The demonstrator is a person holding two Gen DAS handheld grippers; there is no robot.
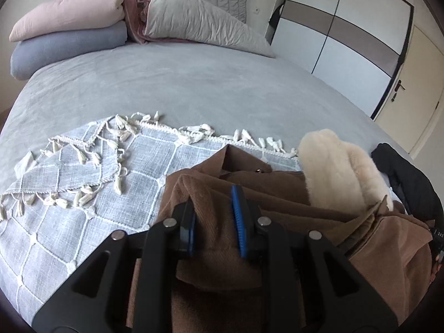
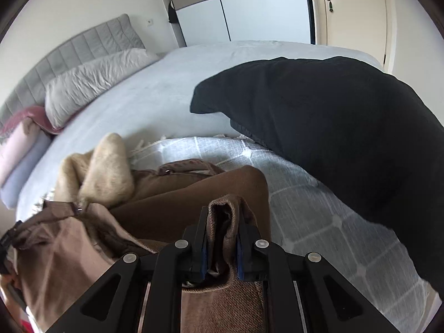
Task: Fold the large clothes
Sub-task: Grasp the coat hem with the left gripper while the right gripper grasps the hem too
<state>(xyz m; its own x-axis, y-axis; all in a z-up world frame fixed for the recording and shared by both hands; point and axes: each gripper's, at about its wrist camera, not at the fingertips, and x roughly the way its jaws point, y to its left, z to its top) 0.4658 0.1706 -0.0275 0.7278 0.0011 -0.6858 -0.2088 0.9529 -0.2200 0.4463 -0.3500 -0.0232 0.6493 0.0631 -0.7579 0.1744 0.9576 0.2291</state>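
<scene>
Both claws pinch the brown coat over the checked throw on the bed — left claw, right claw. The only writing — on a black strap — is too cut off to read.

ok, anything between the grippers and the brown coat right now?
Nothing. The right gripper is shut on a bunched fold of the brown coat; the left gripper has coat fabric between its fingers, with no visible obstruction.
</scene>
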